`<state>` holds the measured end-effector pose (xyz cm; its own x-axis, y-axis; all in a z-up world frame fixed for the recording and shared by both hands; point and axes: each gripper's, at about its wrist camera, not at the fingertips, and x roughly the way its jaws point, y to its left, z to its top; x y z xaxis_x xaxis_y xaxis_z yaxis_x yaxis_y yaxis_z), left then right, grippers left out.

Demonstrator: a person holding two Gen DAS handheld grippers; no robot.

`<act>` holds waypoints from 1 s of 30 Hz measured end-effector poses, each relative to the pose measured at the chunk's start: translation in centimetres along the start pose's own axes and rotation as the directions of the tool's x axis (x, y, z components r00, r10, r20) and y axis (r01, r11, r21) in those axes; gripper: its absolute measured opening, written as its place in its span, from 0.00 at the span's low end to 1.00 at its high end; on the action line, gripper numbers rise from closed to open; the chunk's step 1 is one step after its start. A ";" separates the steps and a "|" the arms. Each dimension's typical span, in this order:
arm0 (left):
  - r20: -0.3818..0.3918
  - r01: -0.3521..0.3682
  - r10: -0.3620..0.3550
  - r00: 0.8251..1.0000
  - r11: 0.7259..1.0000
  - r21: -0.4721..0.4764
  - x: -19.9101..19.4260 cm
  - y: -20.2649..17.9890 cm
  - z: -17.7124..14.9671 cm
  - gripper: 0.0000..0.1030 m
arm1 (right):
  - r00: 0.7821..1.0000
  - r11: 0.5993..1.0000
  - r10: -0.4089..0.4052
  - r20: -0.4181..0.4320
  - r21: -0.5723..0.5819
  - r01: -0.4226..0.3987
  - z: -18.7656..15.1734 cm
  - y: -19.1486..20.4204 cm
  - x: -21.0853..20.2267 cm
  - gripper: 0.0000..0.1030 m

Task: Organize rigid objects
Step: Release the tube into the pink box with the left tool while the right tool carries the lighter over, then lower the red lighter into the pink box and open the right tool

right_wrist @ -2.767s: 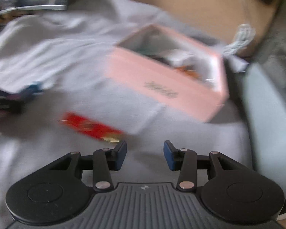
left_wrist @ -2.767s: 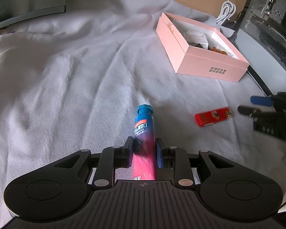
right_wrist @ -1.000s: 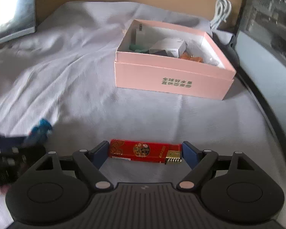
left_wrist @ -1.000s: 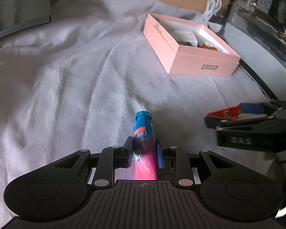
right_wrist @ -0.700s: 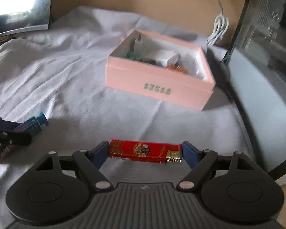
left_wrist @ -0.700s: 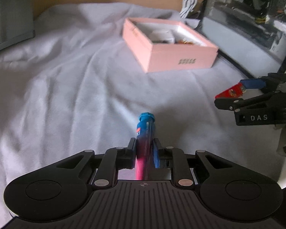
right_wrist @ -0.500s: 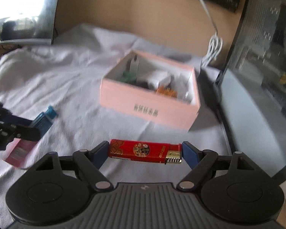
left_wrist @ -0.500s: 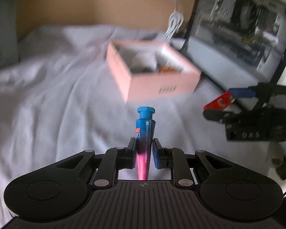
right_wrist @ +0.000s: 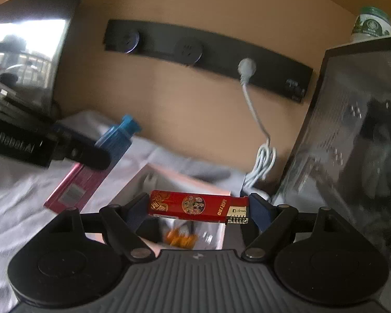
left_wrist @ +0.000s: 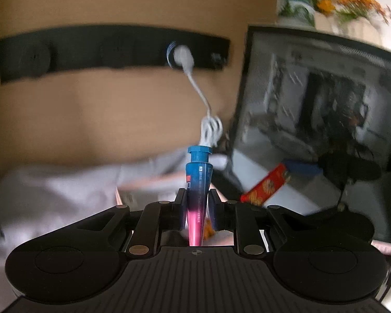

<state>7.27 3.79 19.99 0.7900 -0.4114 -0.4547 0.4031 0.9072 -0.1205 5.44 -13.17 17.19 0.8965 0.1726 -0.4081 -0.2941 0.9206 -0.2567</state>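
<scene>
Left gripper (left_wrist: 197, 210): the jaws are nearly closed and clamp a pink-and-blue tube (left_wrist: 197, 195) edge-on. The tube stands between the pads at lower centre of the left wrist view, its blue cap pointing up the frame past the fingertips and its pink crimped end toward the gripper body.

Right gripper (right_wrist: 198, 210): the jaws stand wide and grip a red lighter (right_wrist: 195, 206) by its two ends — the lighter lies crosswise between the pads, metal head at the right-hand pad.

In the right wrist view the tube (right_wrist: 91, 169) appears at centre left, tilted, cap toward upper right, held by the left gripper (right_wrist: 91, 156) that enters from the left edge. In the left wrist view the lighter (left_wrist: 266, 186) appears right of centre, tilted, in the right gripper (left_wrist: 286, 177).

The pink box (right_wrist: 185, 182) lies on the grey cloth (right_wrist: 18, 203) directly behind the lighter — its open interior shows orange items below the lighter. Both views are blurred.

A white cable (right_wrist: 263, 156) hangs from a black socket strip (right_wrist: 208, 54) on the tan wall. A glass-sided computer case (right_wrist: 352, 143) fills the right of the frame.
</scene>
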 end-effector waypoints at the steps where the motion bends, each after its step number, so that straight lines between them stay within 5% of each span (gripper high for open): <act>1: 0.008 -0.005 0.005 1.000 1.000 -0.003 0.5 0.3 1.0 0.20 | 1.000 1.000 0.002 0.003 0.012 -0.002 0.5 -0.4 0.6 0.80; 5: -0.004 -0.022 0.022 1.000 0.998 -0.060 3.4 2.0 4.2 0.20 | 1.000 0.997 0.016 0.004 0.076 -0.016 2.2 -1.8 3.3 0.80; 11: -0.035 -0.100 0.097 0.995 0.988 -0.115 7.1 3.6 4.4 0.21 | 0.996 0.981 0.060 -0.065 0.188 -0.047 2.3 -3.0 6.2 0.80; 22: -0.161 -0.182 0.154 0.975 0.967 -0.178 6.8 5.2 -3.1 0.21 | 0.982 0.963 0.096 -0.164 0.264 -0.050 0.4 -2.8 7.6 0.80; 30: -0.231 -0.183 0.144 0.962 0.970 -0.159 4.5 5.2 -8.0 0.21 | 0.963 0.964 0.096 -0.252 0.265 -0.026 -4.4 -0.9 6.5 0.80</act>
<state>9.20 7.36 10.28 0.7116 -0.2451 -0.6584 0.1730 0.9694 -0.1739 10.06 -14.47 10.89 0.7514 0.1660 -0.6387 -0.2195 0.9756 -0.0046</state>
